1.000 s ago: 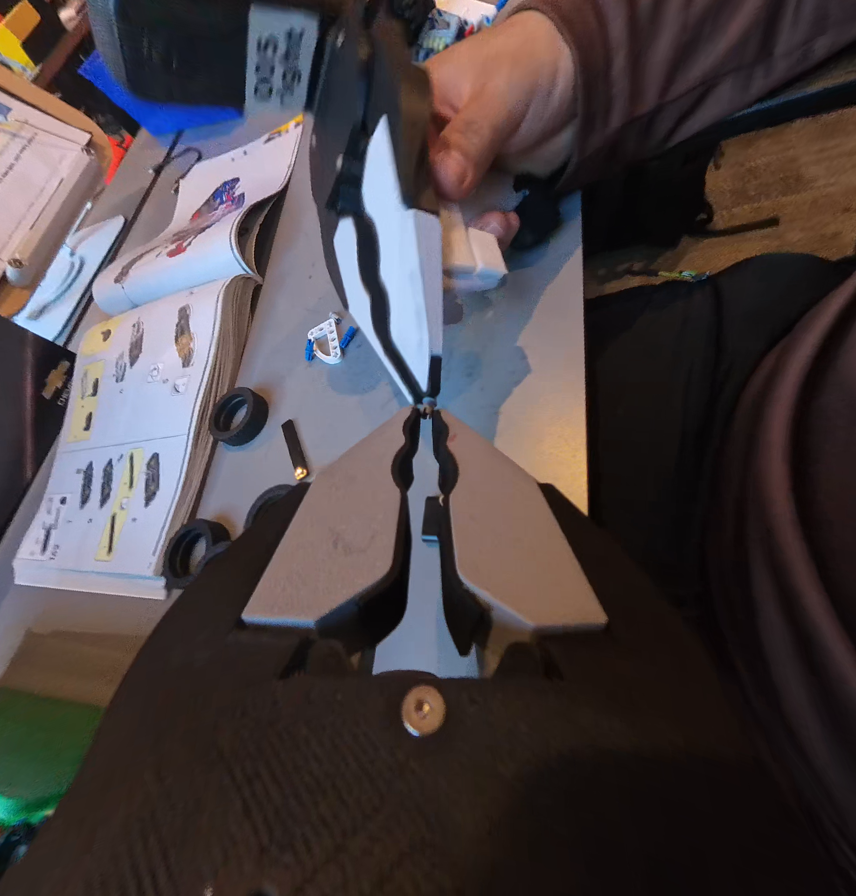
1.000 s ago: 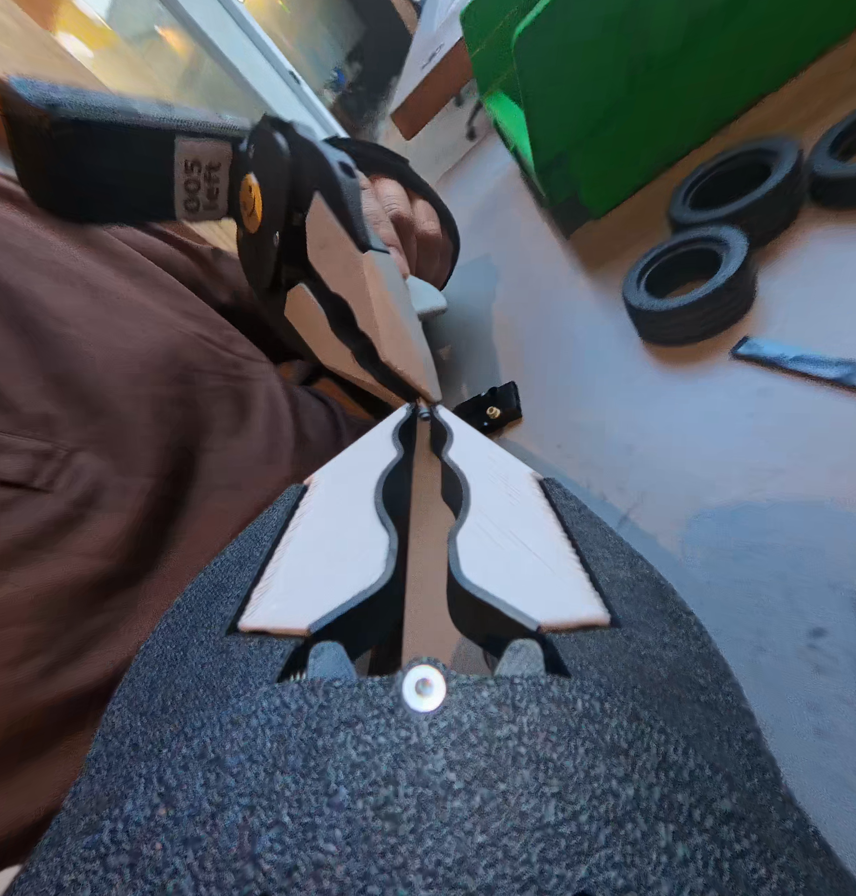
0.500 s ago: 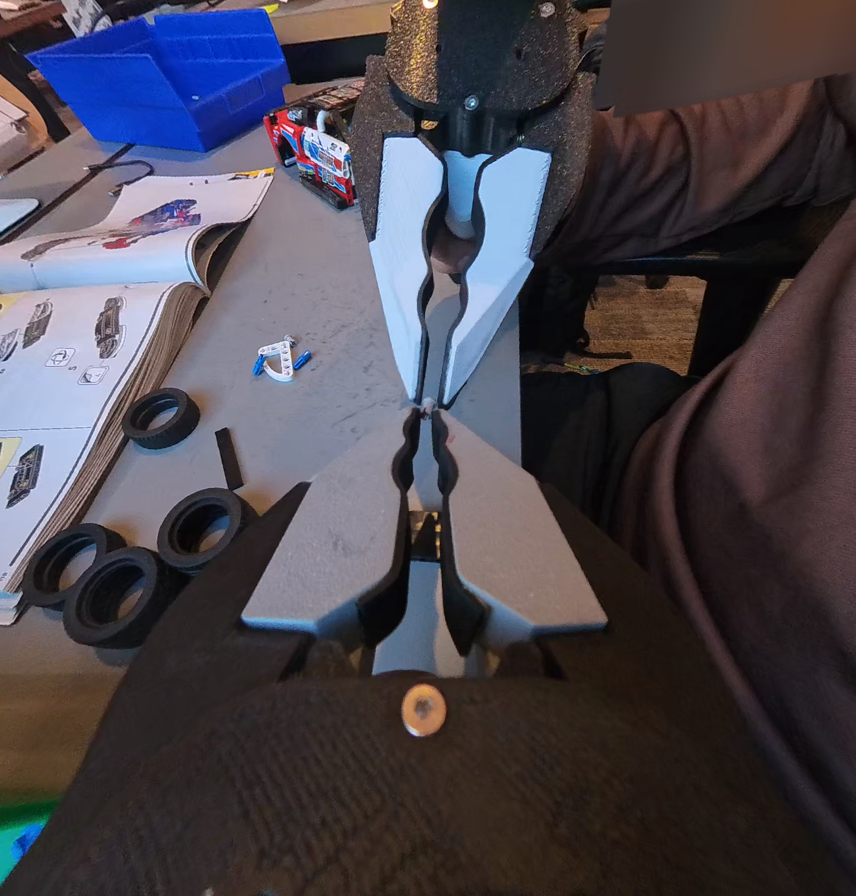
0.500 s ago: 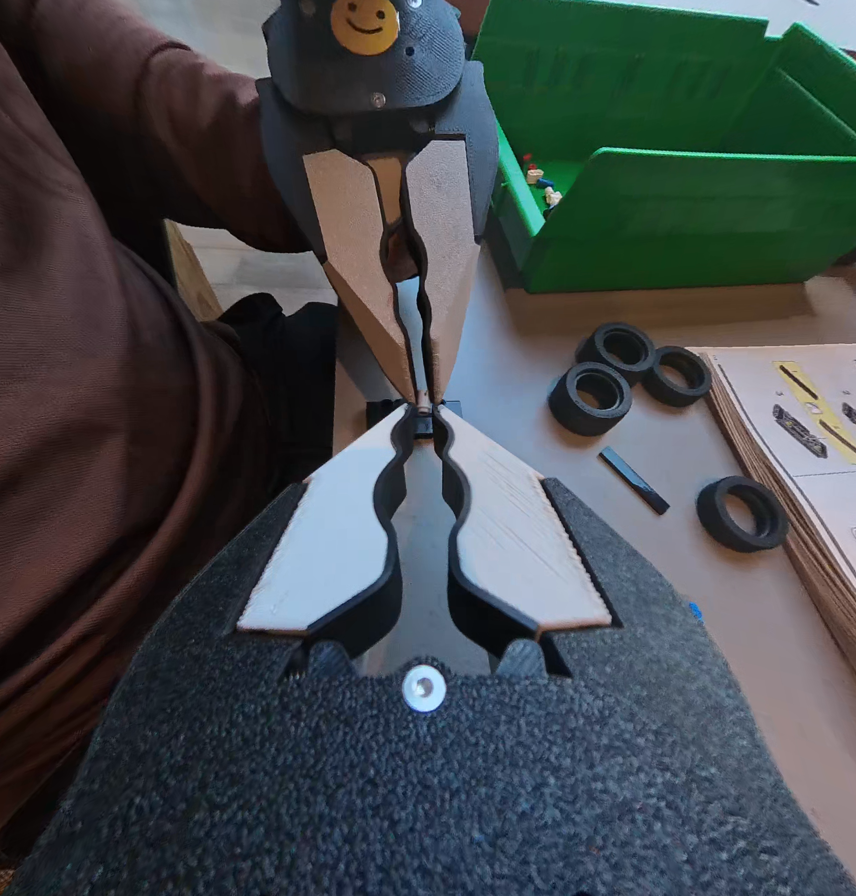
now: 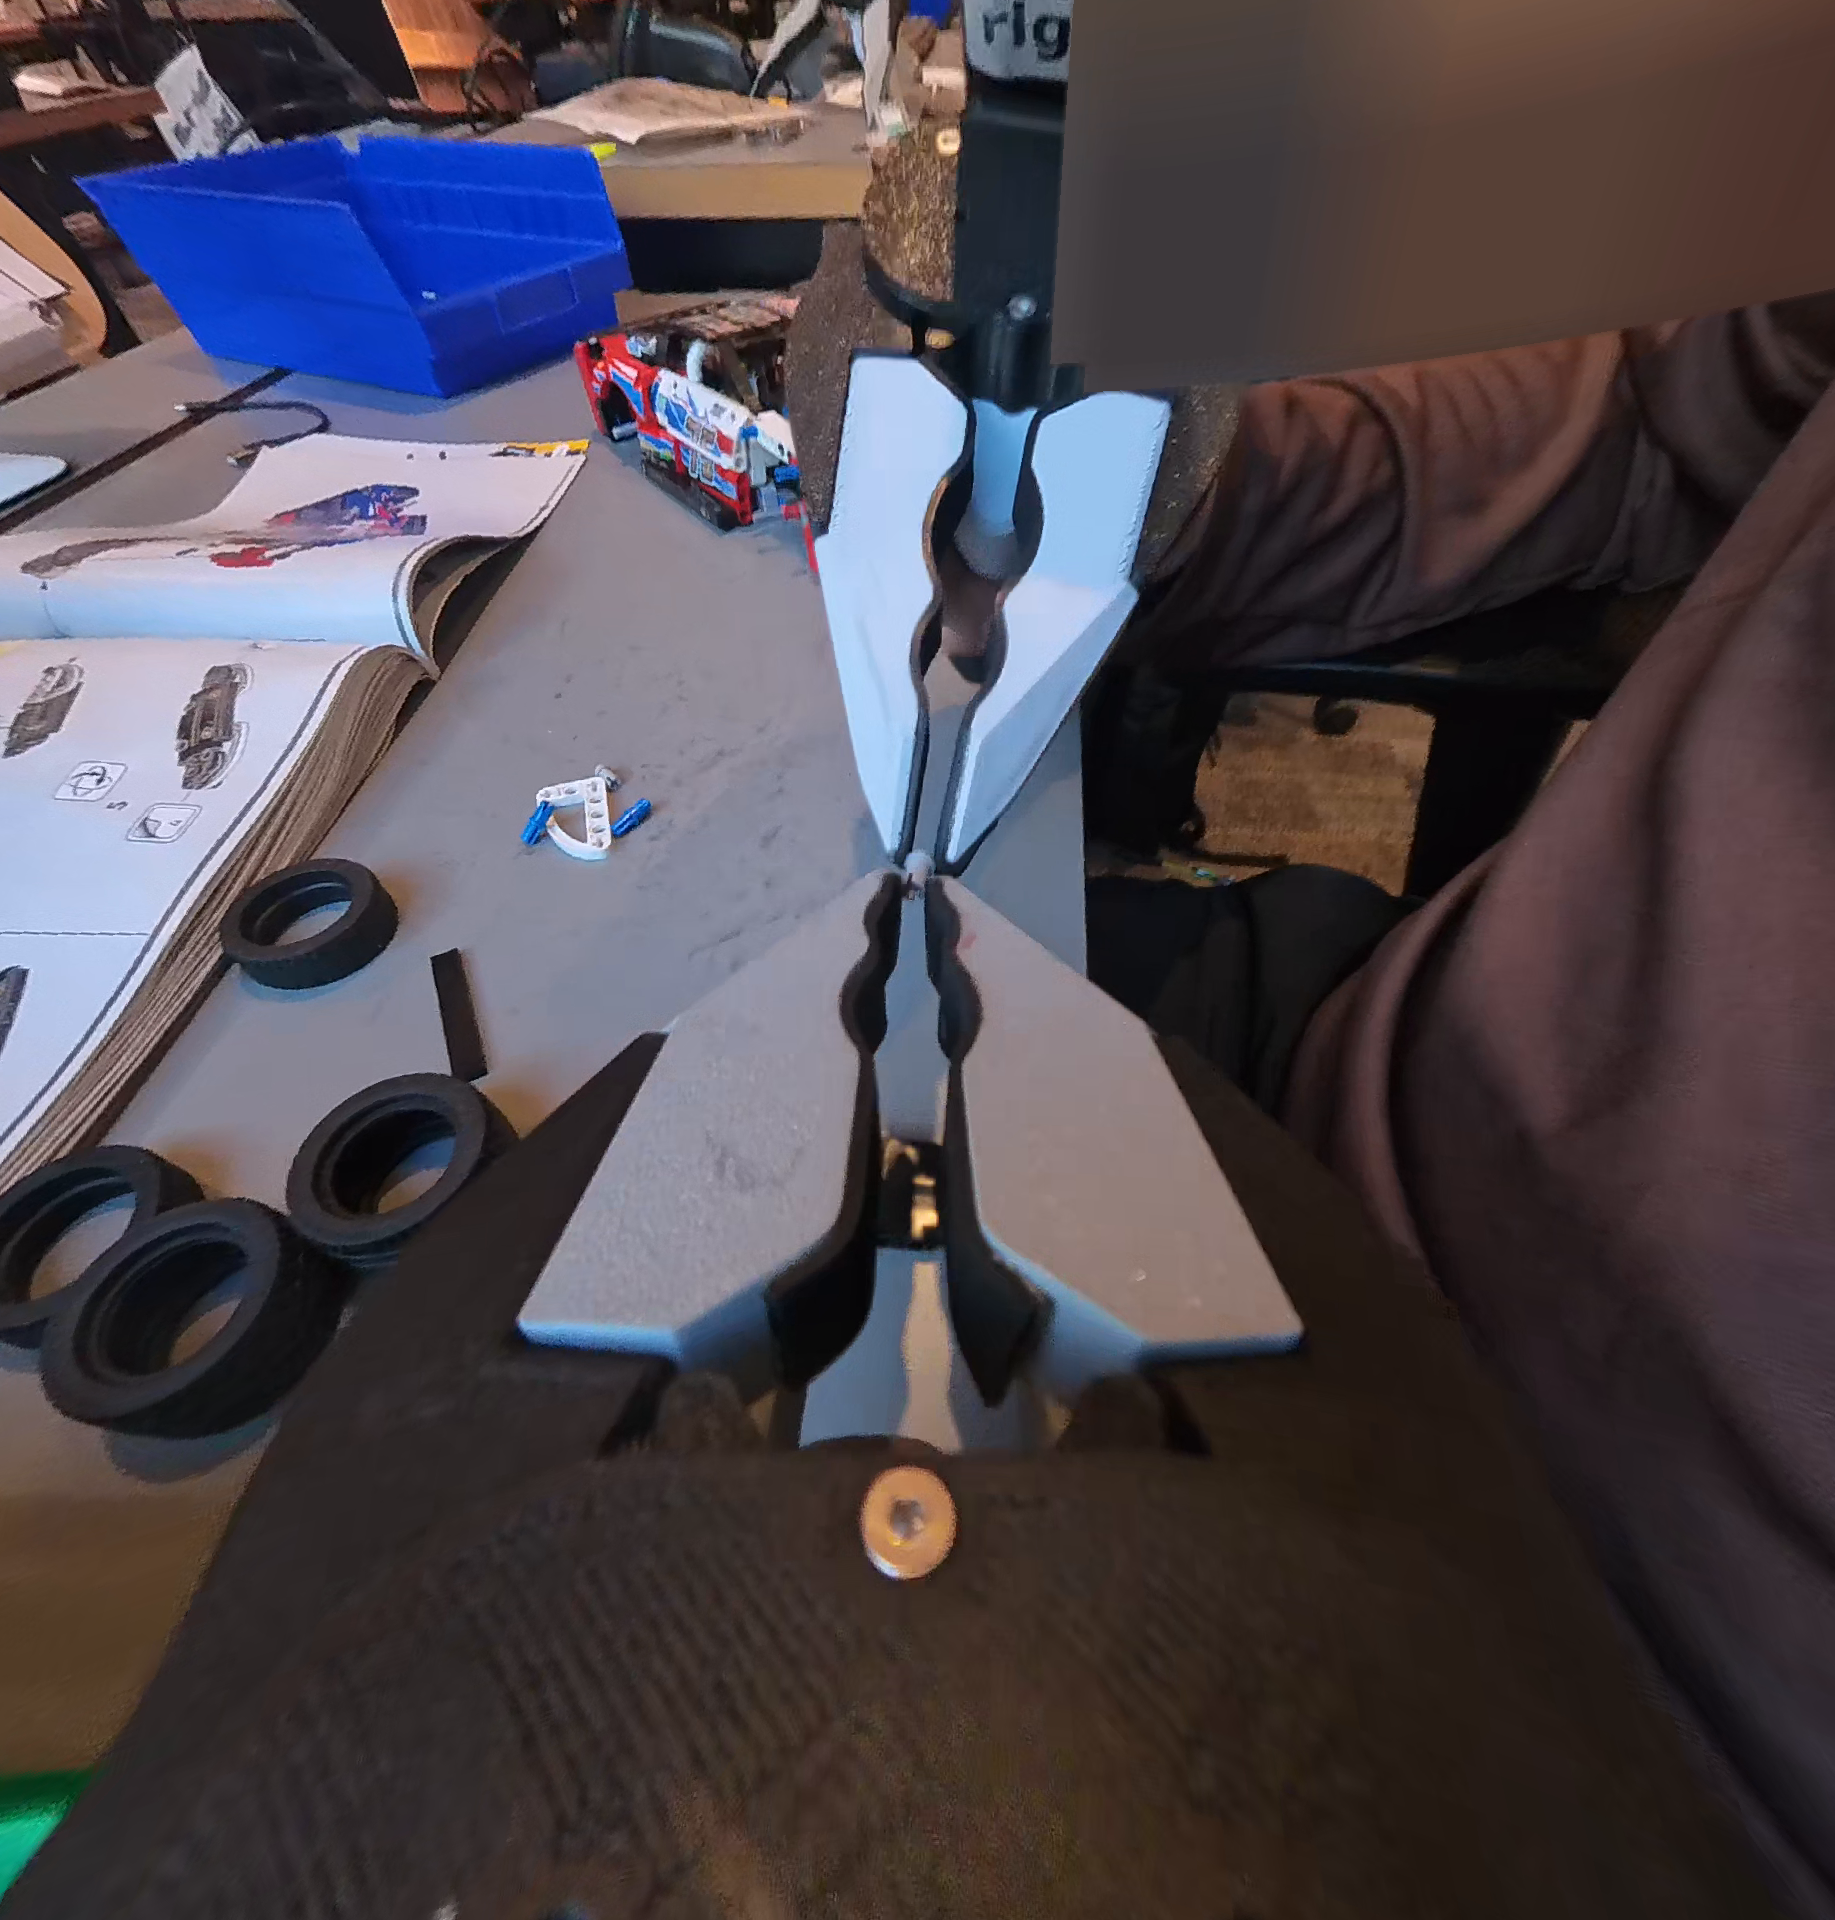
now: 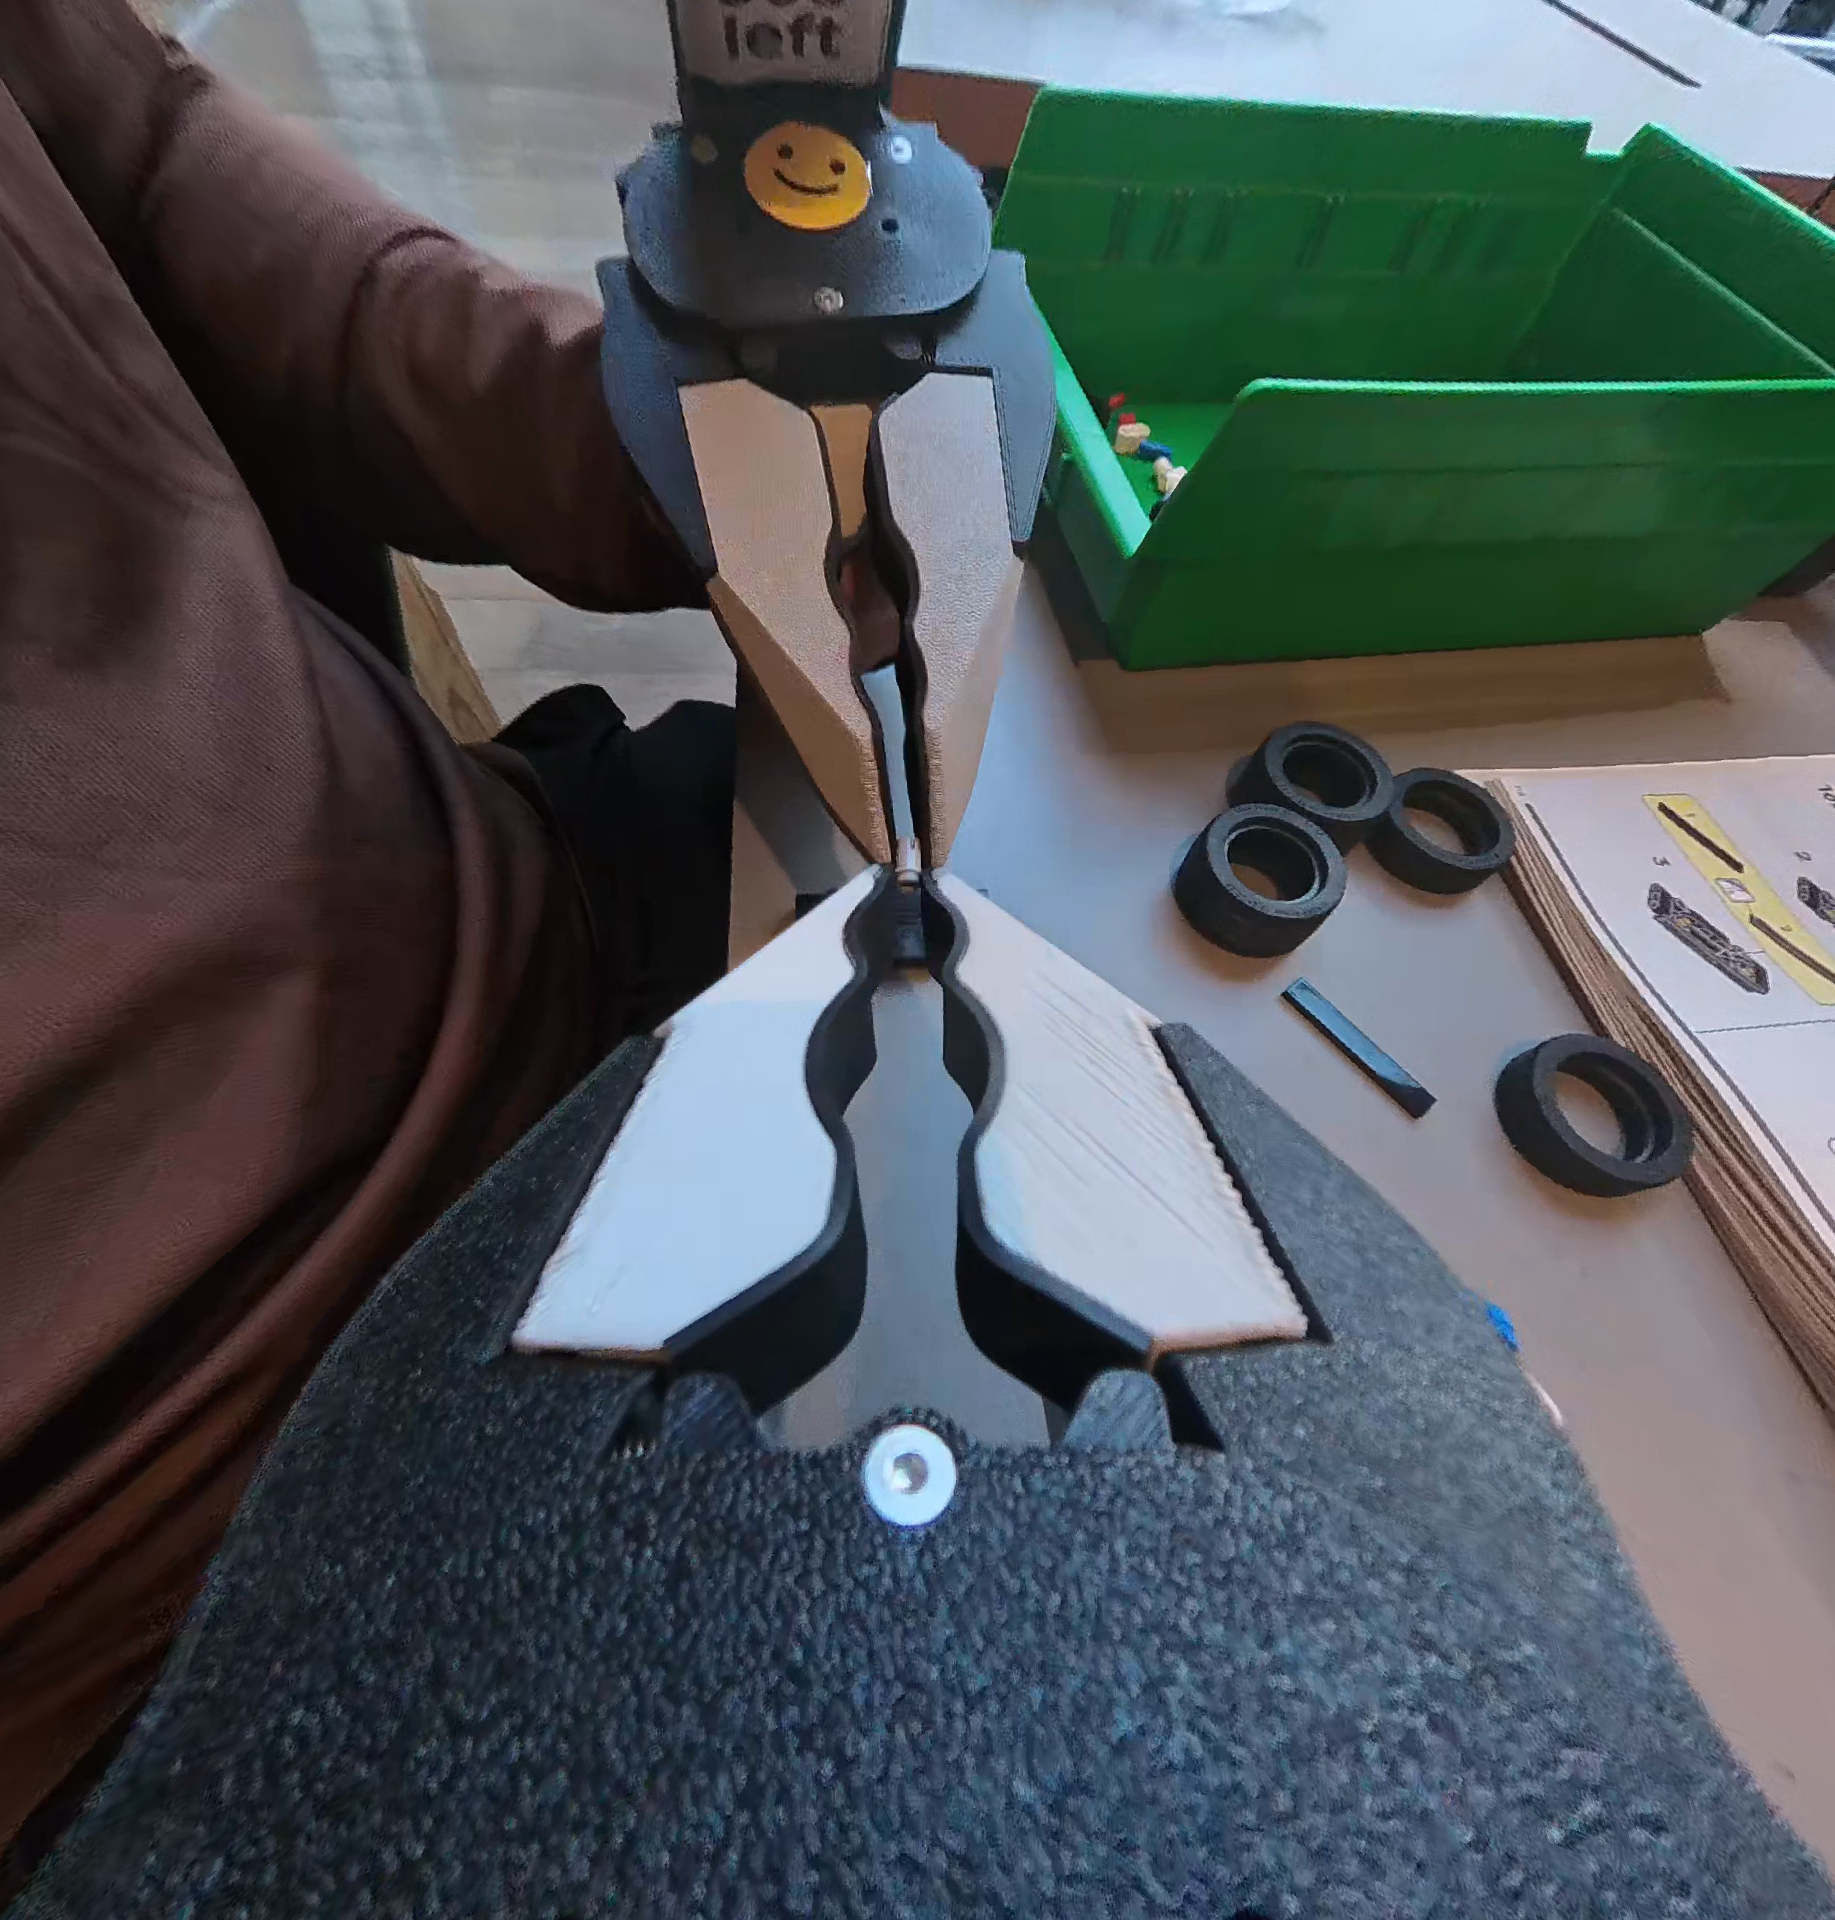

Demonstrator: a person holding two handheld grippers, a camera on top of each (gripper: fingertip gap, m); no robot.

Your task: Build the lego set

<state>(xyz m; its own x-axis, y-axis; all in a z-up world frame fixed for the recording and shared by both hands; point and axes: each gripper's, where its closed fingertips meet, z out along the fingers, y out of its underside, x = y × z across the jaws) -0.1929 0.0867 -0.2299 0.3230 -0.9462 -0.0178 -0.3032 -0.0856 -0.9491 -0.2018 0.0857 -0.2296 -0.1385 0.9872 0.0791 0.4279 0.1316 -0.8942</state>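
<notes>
While the two grippers meet tip to tip above the near edge of the grey table (image 5: 622, 665), each is closed on something tiny: the left gripper (image 5: 908, 883) pinches a small grey pin (image 5: 918, 864), and the right gripper (image 6: 905, 881) clamps a small black connector (image 6: 905, 940) just behind its tips. Both pieces look light, stiff and slick (easy to twist or flick out), so each is best held across its middle with the mating end left clear. Black tyres (image 5: 310, 922) and an open instruction book (image 5: 165, 748) lie well apart, to the side
</notes>
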